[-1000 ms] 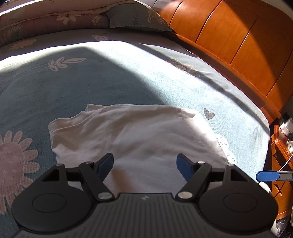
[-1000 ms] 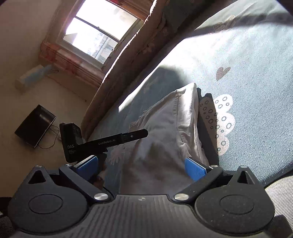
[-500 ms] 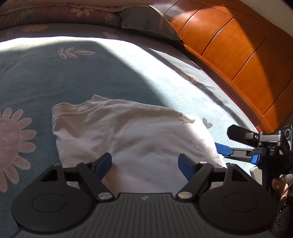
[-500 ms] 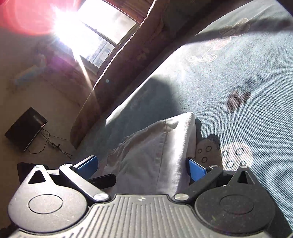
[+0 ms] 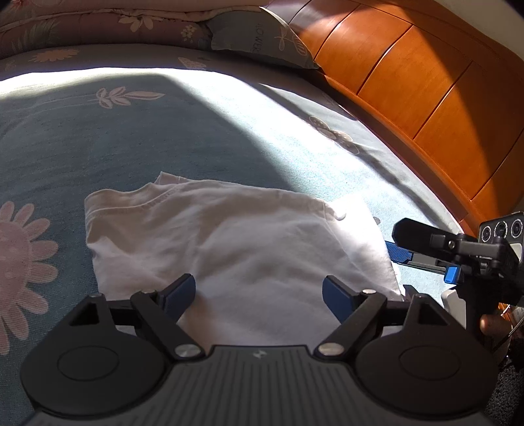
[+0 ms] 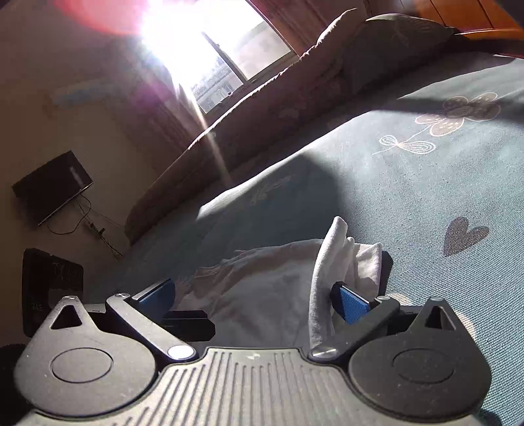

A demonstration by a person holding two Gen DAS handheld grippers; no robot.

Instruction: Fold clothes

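A white garment lies folded flat on the blue flowered bedspread, half in sun. My left gripper hovers open over its near edge, a blue pad on each side. My right gripper comes in low from the right, with its blue finger at the garment's right edge. In the right wrist view the right gripper is open around the garment. A strip of the cloth's edge stands up against the inner side of its right finger. The left gripper's body shows at the left.
An orange wooden headboard runs along the right side of the bed. A grey pillow and a rolled quilt lie at the far end. Sun glares through the window. A black flat device with a cable sits beyond the bed.
My right gripper has dropped low and slid to the garment's right edge, and a strip of cloth now stands up beside its right finger. The left gripper stays open over the near edge.
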